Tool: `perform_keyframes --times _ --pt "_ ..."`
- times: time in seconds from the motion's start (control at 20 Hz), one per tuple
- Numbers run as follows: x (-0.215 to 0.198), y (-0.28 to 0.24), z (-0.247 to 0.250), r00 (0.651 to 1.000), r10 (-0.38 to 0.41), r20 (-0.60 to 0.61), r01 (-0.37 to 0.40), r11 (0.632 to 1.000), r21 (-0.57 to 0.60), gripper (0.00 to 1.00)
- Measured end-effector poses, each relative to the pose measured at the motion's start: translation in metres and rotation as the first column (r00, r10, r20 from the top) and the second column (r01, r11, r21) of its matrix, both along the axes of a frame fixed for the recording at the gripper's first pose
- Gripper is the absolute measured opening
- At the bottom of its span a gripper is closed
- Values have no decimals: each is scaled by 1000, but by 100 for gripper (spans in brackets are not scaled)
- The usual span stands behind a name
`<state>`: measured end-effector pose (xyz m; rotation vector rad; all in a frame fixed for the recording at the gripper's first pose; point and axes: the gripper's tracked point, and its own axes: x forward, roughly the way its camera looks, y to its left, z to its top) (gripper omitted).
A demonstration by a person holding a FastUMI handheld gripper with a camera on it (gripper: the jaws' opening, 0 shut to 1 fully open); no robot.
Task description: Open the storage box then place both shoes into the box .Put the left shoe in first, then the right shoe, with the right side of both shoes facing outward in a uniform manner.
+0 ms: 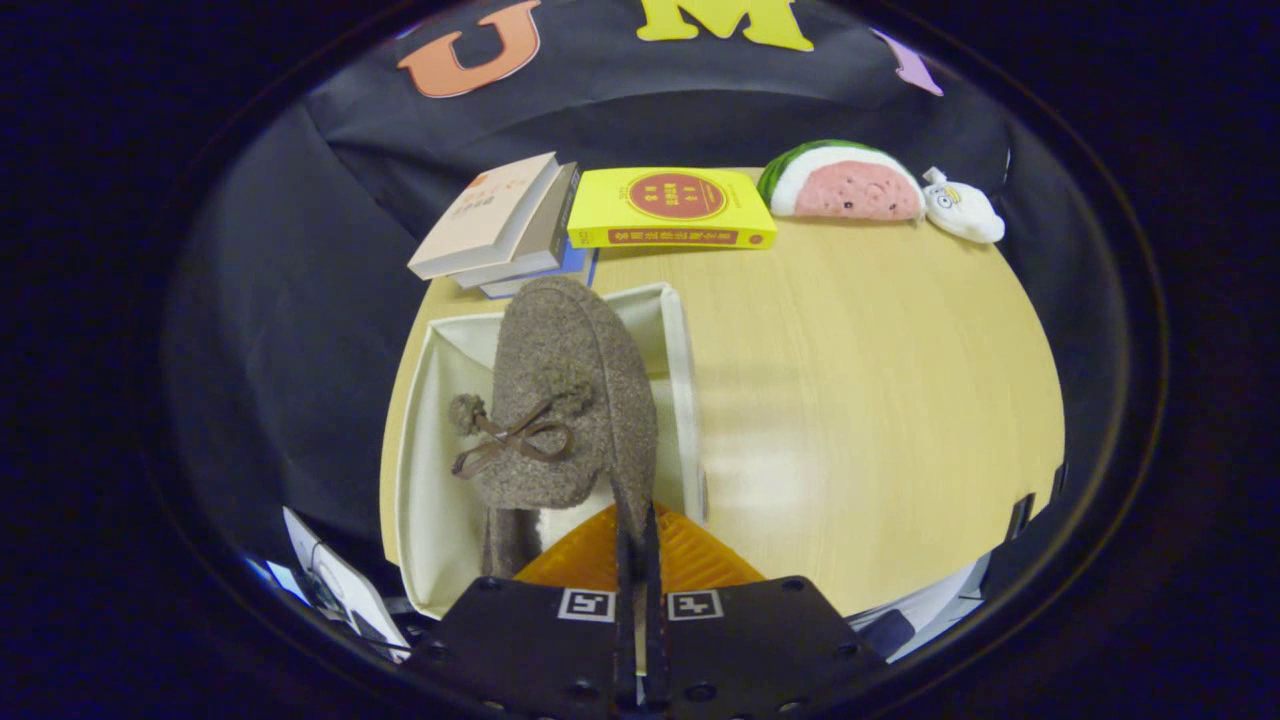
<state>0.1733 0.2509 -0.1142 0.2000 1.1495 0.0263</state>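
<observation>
Jaws of the gripper (640, 535) are seen pressed nearly together, pinching the thin side wall of a brown woolly shoe (570, 390) by its collar. The shoe, with its bow and pompom turned to the left, is held just ahead of the fingers, over the open white box (425, 440) at the near left corner of the table (860, 400). A second shoe cannot be made out inside the box. A shoe is judged to be mid-placement; lowering into the box and release are called for next. Beyond the box, stacked books (500, 225), a yellow book (670, 208), a watermelon toy (840, 183) and a small white toy (962, 210) are lined up.
</observation>
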Motion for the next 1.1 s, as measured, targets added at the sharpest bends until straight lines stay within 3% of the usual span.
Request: perform_keyframes --times 0.25,0.4,0.55,0.65,0.75,0.85,0.9,1.1 --pt "-2 1 1 999 13 50 -11 999 -40 12" --pt "-1 -6 11 994 8 111 0 997 -75 6" --pt "-5 -21 28 979 -3 205 23 995 -100 6" --pt "-5 -34 43 957 -8 291 45 992 -121 11" --pt "-5 -39 65 913 9 408 35 994 -102 11" --pt "-13 -43 82 867 10 497 26 997 -66 18" --pt "-16 -48 89 846 5 534 31 998 -58 30" --pt "-33 -69 111 751 13 660 54 995 -82 98"
